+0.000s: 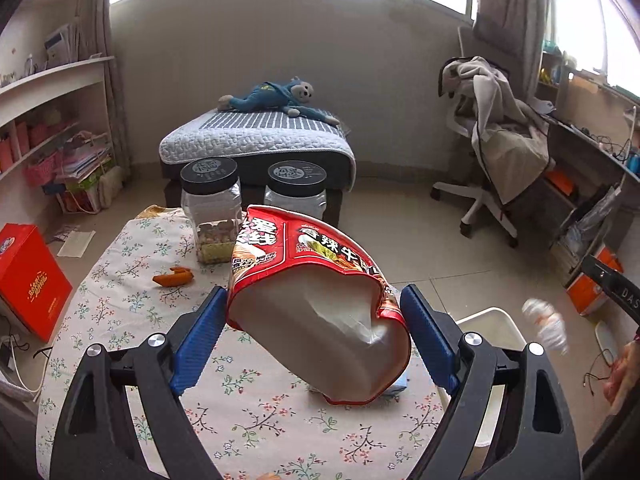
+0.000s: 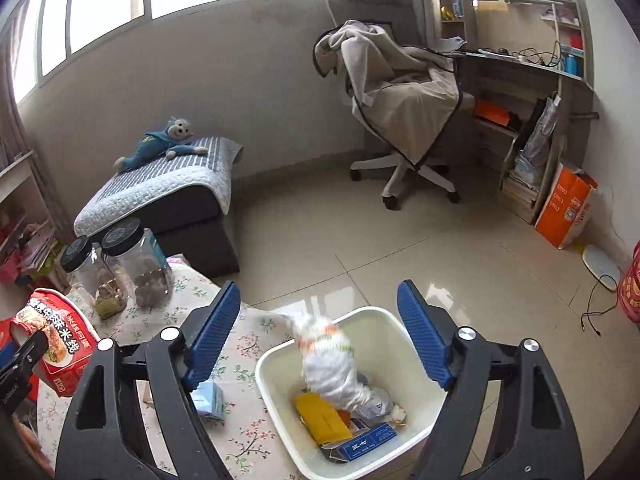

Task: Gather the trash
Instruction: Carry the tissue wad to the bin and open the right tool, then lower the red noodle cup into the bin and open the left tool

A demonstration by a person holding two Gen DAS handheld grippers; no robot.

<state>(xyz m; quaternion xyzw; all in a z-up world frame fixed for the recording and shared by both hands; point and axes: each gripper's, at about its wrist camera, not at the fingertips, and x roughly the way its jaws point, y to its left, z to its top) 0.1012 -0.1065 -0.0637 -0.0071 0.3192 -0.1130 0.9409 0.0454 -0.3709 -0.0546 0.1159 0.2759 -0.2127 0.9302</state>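
A red instant-noodle bowl (image 1: 320, 332) hangs tilted above the floral tablecloth (image 1: 120, 320), and my left gripper (image 1: 314, 291) is shut on it, blue pads against both sides. The same bowl (image 2: 60, 336) shows at the far left of the right wrist view. My right gripper (image 2: 319, 285) stands open over the white bin (image 2: 276, 360). A crumpled white wrapper (image 2: 328, 356) is blurred in mid-air over the bin, clear of both pads. In the bin lie a yellow packet (image 2: 322, 418) and a blue box (image 2: 366, 446). An orange scrap (image 1: 174, 277) lies on the cloth.
Two black-lidded clear jars (image 1: 211, 208) (image 1: 296, 188) stand at the table's far edge. A blue tissue pack (image 2: 208, 398) lies by the bin. Beyond are a quilted ottoman (image 1: 256, 140), an office chair (image 1: 488, 200) and a red box (image 1: 28, 276) on the floor.
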